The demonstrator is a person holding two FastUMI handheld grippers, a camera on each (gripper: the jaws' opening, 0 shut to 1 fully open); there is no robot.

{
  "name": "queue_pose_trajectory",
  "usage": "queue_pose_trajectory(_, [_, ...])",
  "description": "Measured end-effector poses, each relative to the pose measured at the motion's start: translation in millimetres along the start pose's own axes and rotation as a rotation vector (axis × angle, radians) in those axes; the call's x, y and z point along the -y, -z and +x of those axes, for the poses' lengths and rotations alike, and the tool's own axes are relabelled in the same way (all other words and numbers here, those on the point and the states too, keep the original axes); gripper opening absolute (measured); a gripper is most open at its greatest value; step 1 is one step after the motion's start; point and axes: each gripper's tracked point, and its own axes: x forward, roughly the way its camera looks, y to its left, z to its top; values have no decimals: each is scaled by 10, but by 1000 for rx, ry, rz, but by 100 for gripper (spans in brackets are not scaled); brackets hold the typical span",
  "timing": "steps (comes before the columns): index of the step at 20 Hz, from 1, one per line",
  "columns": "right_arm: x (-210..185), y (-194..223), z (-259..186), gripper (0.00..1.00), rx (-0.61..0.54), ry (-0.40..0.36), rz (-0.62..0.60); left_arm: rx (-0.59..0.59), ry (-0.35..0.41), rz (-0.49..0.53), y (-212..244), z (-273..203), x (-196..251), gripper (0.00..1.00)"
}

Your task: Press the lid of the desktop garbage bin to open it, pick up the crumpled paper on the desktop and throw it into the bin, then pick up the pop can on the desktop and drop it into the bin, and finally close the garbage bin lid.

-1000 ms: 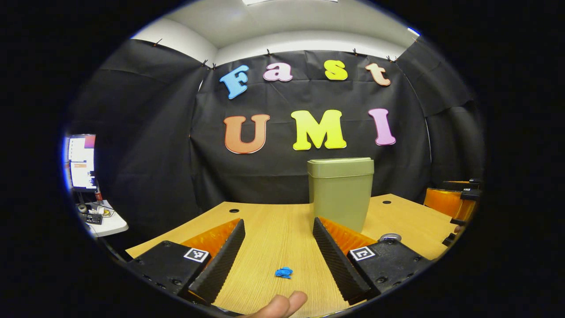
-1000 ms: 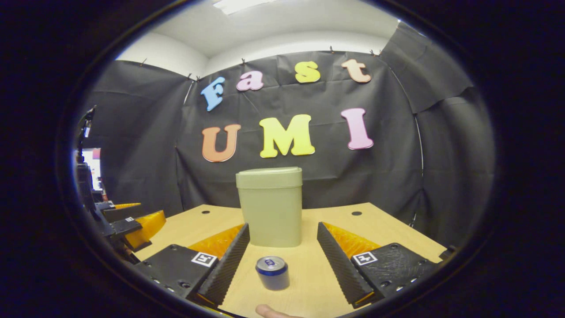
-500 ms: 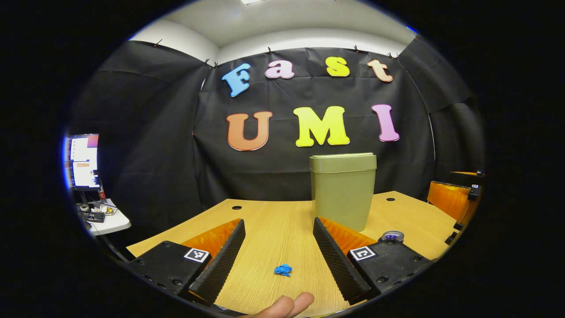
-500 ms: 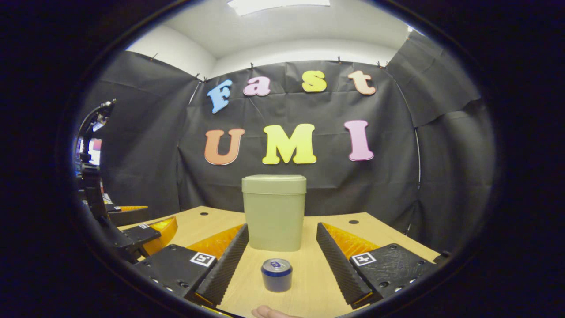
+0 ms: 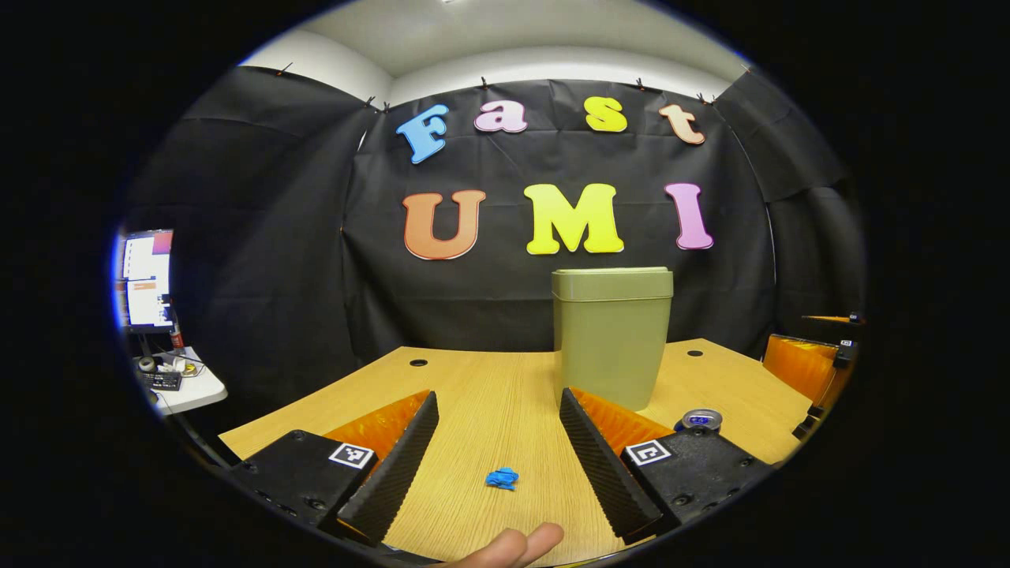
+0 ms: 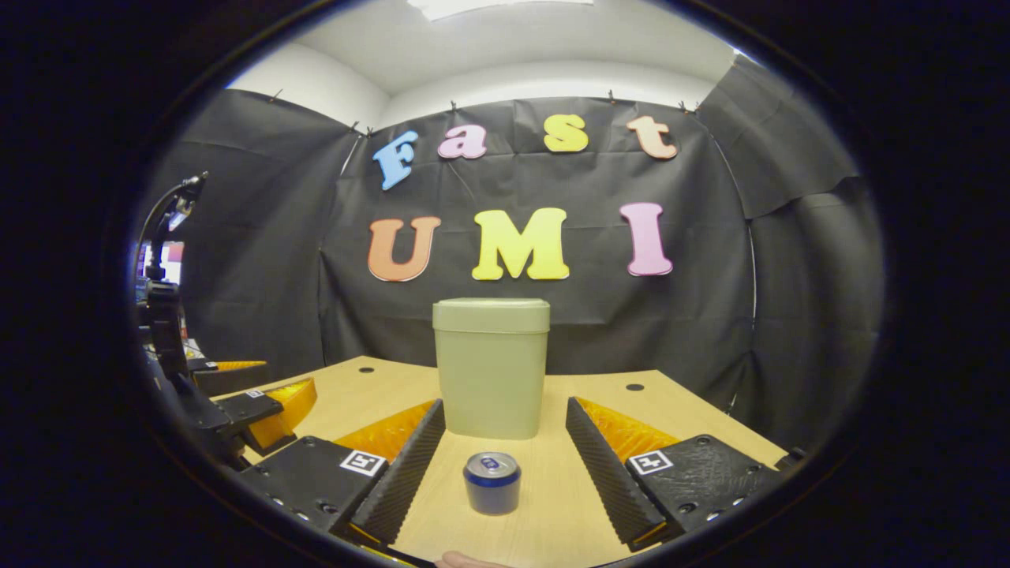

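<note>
Hovering low over the wooden desk (image 5: 489, 394), the left gripper (image 5: 499, 410) is holding its two ribbed fingers spread wide with nothing between them but open tabletop; a fingertip of the person's hand (image 5: 513, 546) is showing at the bottom edge of the left gripper view. Lying on the desk just ahead of that gap, the small blue crumpled paper (image 5: 502, 478) is touching neither finger. Standing upright farther back and slightly toward the gripper's right finger, the olive-green garbage bin (image 5: 611, 335) is sitting with its lid (image 5: 612, 282) closed flat. Peeking out beside the right finger's black body, the pop can (image 5: 700, 419) is resting on the desk near the bin's base. At the far right edge of this view, part of the other gripper is appearing as an orange and black shape. In the right gripper view, the right gripper (image 6: 505, 414) is likewise holding its fingers parted and gripping nothing, with the pop can (image 6: 491, 482) standing upright on the desk (image 6: 568, 505) between them, untouched by either. Directly behind the can, the garbage bin (image 6: 491, 367) is standing shut. At the left edge, the left gripper (image 6: 260, 406) is hovering over the desk's near corner, beside a monitor on a side table.
</note>
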Motion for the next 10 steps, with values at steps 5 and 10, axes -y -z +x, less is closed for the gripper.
queue_pose_trajectory(5, [57, -97, 61, 67, -6, 3, 28, -10, 0, 2, 16, -5, 15, 100])
queue_pose_trajectory(10, [5, -356, 161, 29, -28, -60, 93, -5, -7, 12, 4, 10, -8, 100])
